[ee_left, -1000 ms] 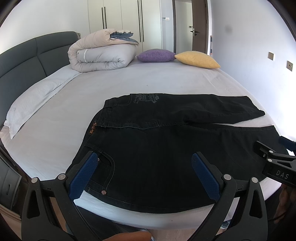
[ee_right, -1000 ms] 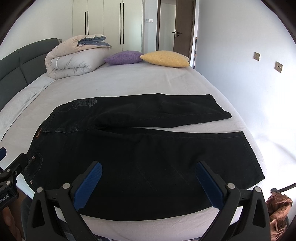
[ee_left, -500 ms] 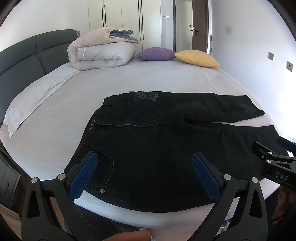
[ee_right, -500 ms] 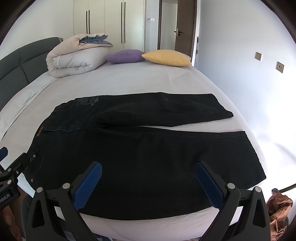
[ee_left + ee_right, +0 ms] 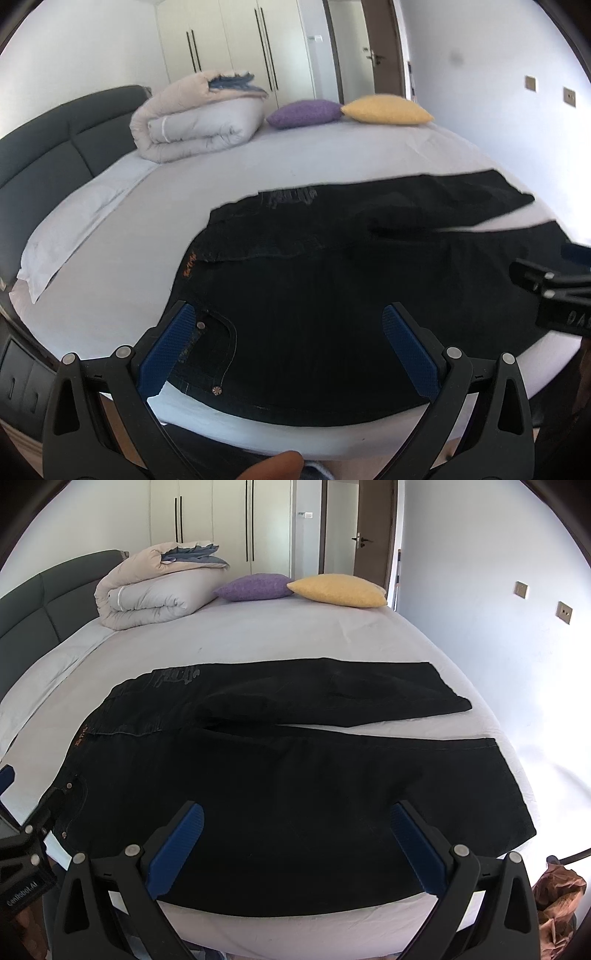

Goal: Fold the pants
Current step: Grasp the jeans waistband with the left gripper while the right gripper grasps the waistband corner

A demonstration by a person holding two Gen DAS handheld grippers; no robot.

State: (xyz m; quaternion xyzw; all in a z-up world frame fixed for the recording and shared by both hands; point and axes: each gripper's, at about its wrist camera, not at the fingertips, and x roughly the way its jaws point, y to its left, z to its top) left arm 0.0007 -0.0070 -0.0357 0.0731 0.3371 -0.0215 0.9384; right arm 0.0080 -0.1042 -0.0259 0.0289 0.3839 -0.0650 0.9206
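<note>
Black jeans point(image 5: 332, 280) lie flat on the white bed point(image 5: 122, 258), waist to the left, both legs running right; they also show in the right wrist view point(image 5: 295, 775). My left gripper point(image 5: 291, 343) is open and empty, hovering over the waist and front pocket near the bed's front edge. My right gripper point(image 5: 295, 845) is open and empty over the near leg at the front edge. The right gripper's body shows at the right edge of the left wrist view point(image 5: 554, 295), and the left gripper's body shows at the left edge of the right wrist view point(image 5: 22, 842).
A rolled duvet point(image 5: 155, 590), a purple cushion point(image 5: 255, 587) and a yellow cushion point(image 5: 340, 590) lie at the bed's far side. A dark headboard point(image 5: 44, 147) runs along the left. A brown bag point(image 5: 557, 890) sits on the floor at the lower right.
Both grippers have moved slightly forward and lower toward the jeans. The left view has shifted, with the pocket now between the left fingers. The jeans have not moved.
</note>
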